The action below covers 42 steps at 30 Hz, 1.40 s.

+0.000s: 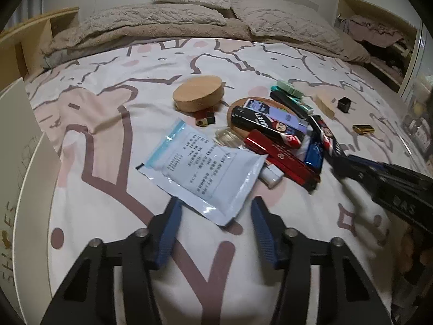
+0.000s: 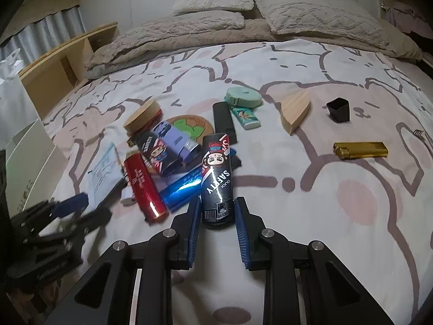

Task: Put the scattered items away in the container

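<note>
On the patterned bedspread (image 1: 102,124), at the far left of the left wrist view, we see a white box (image 1: 16,146) by the bed's edge. Moving right, our left gripper (image 1: 213,208) has its blue jaws partly apart, on either side of the near corner of a white printed pouch (image 1: 200,168); we cannot make out the pads pressing it. Beyond the pouch lies a round cork lid (image 1: 199,94), with a few small dark pieces at its near edge. Right of that, a round cork tray (image 1: 236,108) carries a heap of lighters: a black one marked SAFETY (image 1: 259,126), a lilac one (image 1: 278,113) and a red one (image 1: 281,157), with a blue one (image 1: 314,154) just beside them.

Further right in the right wrist view, our right gripper (image 2: 217,208) is clamped on the base of a black cartoon lighter (image 2: 216,178), which points away from us, its far end over the heap. Past it lie a plain black lighter (image 2: 223,120), a mint round case (image 2: 243,97) and a teal lighter (image 2: 246,117) touching it. Well apart to the right rest a wooden wedge (image 2: 295,111), a small black cup (image 2: 338,111) and a gold lighter (image 2: 360,150).
</note>
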### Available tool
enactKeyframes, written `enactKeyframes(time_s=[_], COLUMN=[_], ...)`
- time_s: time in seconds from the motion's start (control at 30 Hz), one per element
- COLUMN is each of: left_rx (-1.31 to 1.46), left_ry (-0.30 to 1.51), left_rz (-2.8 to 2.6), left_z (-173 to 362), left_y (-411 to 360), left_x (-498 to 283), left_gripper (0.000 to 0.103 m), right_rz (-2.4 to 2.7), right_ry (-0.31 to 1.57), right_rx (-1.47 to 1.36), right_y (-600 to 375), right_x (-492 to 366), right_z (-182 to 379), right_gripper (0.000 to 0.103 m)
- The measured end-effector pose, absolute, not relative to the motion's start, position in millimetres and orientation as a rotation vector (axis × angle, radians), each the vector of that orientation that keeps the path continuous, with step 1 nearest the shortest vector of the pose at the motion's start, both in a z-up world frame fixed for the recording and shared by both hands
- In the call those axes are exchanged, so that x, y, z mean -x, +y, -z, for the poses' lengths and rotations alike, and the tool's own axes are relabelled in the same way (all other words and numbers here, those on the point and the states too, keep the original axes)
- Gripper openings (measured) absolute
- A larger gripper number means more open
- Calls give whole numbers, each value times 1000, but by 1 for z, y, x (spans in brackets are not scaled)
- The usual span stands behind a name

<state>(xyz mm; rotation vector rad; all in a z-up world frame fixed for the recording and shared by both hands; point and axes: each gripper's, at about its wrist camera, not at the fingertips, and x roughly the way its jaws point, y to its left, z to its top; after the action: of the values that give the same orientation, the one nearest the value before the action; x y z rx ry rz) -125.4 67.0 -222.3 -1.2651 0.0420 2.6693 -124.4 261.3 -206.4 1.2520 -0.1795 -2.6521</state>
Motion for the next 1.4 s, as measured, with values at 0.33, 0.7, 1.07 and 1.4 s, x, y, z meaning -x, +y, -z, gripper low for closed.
enactKeyframes(time_s=[0.33, 0.7, 1.07, 1.4], left_rx=[1200, 1217, 1201, 1183], left_ry=[36, 22, 109, 269], left_rz=[-2666, -2617, -2635, -2631], left_z=[216, 214, 211, 215], left_y=[67, 68, 74, 88], left_x=[120, 100, 80, 96], left_gripper=[20, 1, 1, 33], right_rz=[2653, 2641, 2596, 2542], right_ry=[-214, -209, -155, -154], right_rx=[-1264, -1287, -1328, -1352], right_y=[264, 264, 258, 261], right_x=[109, 84, 52, 12], right_z=[207, 206, 203, 202], right_gripper=[26, 26, 26, 26])
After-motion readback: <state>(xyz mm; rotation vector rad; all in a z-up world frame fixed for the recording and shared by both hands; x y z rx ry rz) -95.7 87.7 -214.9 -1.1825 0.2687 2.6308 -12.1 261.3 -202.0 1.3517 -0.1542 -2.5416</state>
